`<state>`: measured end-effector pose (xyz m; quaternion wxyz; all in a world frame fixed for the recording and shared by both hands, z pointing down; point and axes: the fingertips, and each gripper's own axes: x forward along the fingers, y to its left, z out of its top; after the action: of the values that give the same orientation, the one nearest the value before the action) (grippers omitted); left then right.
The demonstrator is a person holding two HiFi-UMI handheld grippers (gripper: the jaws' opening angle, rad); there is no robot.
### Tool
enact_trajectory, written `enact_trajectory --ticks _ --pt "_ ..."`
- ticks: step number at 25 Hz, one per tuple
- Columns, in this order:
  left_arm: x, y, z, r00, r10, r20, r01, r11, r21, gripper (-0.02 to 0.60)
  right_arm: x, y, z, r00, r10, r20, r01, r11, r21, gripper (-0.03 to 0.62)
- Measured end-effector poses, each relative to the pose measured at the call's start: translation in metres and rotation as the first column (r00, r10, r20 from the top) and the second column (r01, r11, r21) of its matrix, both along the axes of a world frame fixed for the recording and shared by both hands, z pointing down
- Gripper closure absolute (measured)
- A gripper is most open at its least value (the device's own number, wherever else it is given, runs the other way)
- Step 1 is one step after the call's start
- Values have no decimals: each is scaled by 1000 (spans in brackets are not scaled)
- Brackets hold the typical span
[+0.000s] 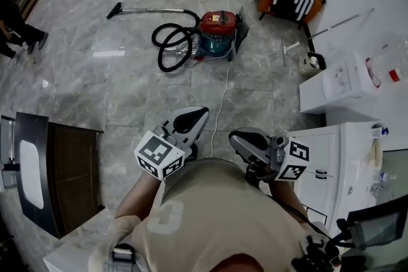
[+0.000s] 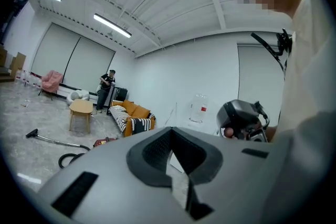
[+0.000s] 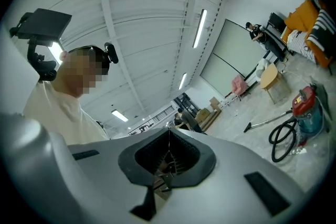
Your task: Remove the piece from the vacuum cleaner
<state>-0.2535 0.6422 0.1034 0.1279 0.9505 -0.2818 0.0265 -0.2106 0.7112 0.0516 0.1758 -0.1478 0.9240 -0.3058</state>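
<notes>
Well beyond right claw (image 1: 237, 139): vacuum cleaner (image 1: 213, 35).

Very little can be read here. On the back of the person's beige shirt (image 1: 210, 213) stands one large pale letter, which looks like a C, though a fold in the cloth cuts it. The cubes (image 1: 159, 156) on the left gripper (image 1: 201, 112) and right gripper (image 1: 234, 137) carry black-and-white square markers: patterns only, not letters. The clear water bottle (image 1: 386, 60) bears a red label, too small to read. Any brand on the red vacuum cleaner (image 1: 218, 28) is too small to make out.
</notes>
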Motion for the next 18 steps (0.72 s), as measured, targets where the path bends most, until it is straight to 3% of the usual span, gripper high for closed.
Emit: enact_trajectory --ticks 8,18 --pt "-28 -28 -3 998 69 -11 -68 997 27 578 -34 -32 -4 998 60 -20 -60 998 4 591" --pt "-44 -58 -7 997 68 -24 -66 996 56 578 -49 -59 -4 995 89 -52 -89 996 6 591"
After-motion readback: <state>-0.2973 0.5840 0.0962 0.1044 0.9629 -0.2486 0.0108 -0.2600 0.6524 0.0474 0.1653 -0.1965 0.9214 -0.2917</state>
